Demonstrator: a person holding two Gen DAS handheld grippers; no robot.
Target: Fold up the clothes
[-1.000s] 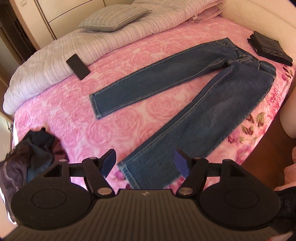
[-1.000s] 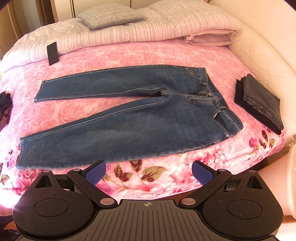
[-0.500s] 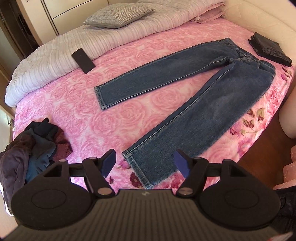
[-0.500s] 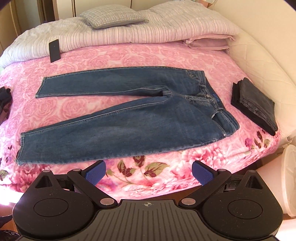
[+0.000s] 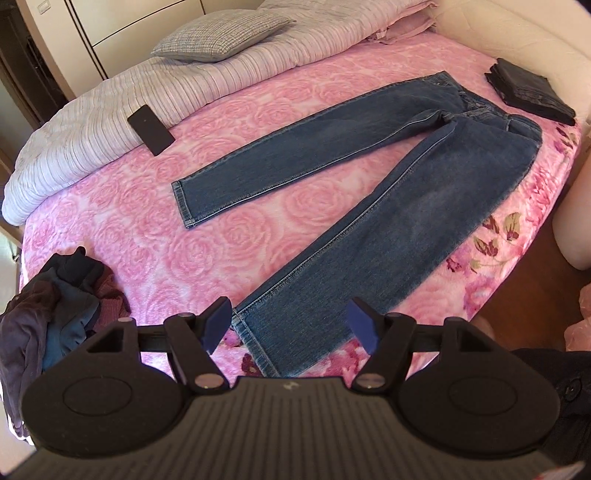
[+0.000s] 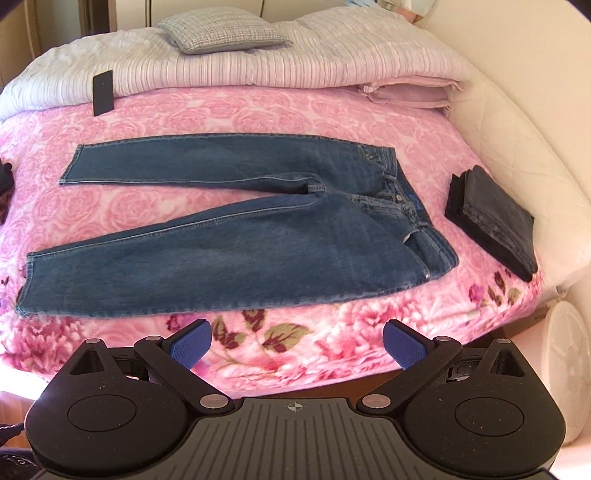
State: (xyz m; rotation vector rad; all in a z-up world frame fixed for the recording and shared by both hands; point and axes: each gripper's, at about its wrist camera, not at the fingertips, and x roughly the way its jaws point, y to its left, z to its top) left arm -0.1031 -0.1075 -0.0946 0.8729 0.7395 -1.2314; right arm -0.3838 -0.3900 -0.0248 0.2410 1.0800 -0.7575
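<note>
Clothes pile (image 5: 55, 306) at bed's (image 5: 129, 229) left edge. Jeans (image 6: 236, 236) flat mid-bed, 2 legs splayed. Folded stack (image 6: 495, 218) right. L gripper (image 5: 290, 326) & R gripper (image 6: 297, 343), jaws spread, empty, have pulled back in 1 s: jeans spread, unfolded.

Matt blue denim jeans (image 6: 236, 251) at centre frame, plush pink rose-embossed blanket (image 6: 258, 110) beneath, ribbed pale quilt (image 6: 258, 66) along the top, woven checked pillow (image 6: 225, 35), glossy black phone (image 5: 150, 129) upper left

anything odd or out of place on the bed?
Only a dark flat slab, maybe a phone, propped on the striped duvet edge, not clothing. Jeans lie flat with legs splayed; the unsorted pile sits untouched.
</note>
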